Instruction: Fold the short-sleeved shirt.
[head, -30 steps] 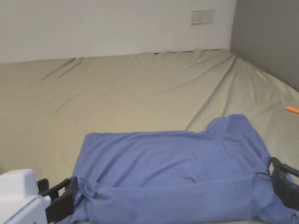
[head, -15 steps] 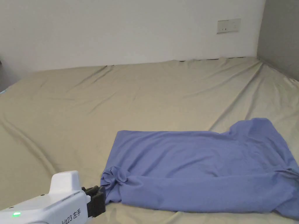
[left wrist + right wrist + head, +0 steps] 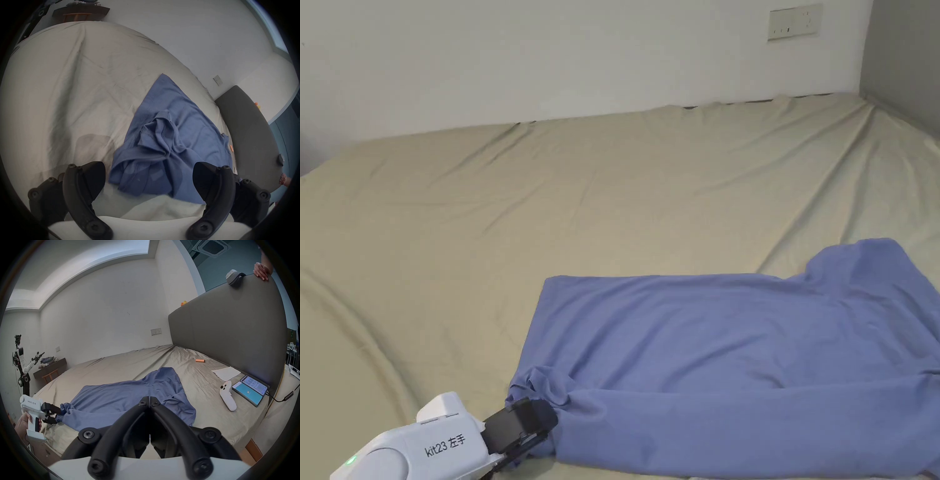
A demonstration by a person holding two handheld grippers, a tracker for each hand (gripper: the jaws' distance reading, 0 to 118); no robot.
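A blue short-sleeved shirt (image 3: 725, 350) lies lengthwise on the beige bed sheet (image 3: 550, 200), its near edge rolled over and its left corner bunched. My left gripper (image 3: 531, 422) sits at that bunched corner. In the left gripper view the left gripper (image 3: 148, 168) is wide open, with the crumpled shirt (image 3: 162, 138) lying between and ahead of its jaws. In the right gripper view the right gripper (image 3: 149, 398) is shut with nothing in it, held over the near edge of the shirt (image 3: 129, 394). The left gripper (image 3: 53, 412) shows there too, open around the bunched corner.
A grey headboard (image 3: 227, 321) runs along the right of the bed, with a person's hand (image 3: 261, 272) resting on top. Near it lie an orange cylinder (image 3: 200, 360), a white sheet of paper (image 3: 226, 373), two lit phones (image 3: 250, 389) and a white controller (image 3: 227, 395). White walls stand behind.
The head camera has swung left. The right gripper, at the shirt's right end a second ago, has left the head view. The left gripper stays by the bunched left corner.
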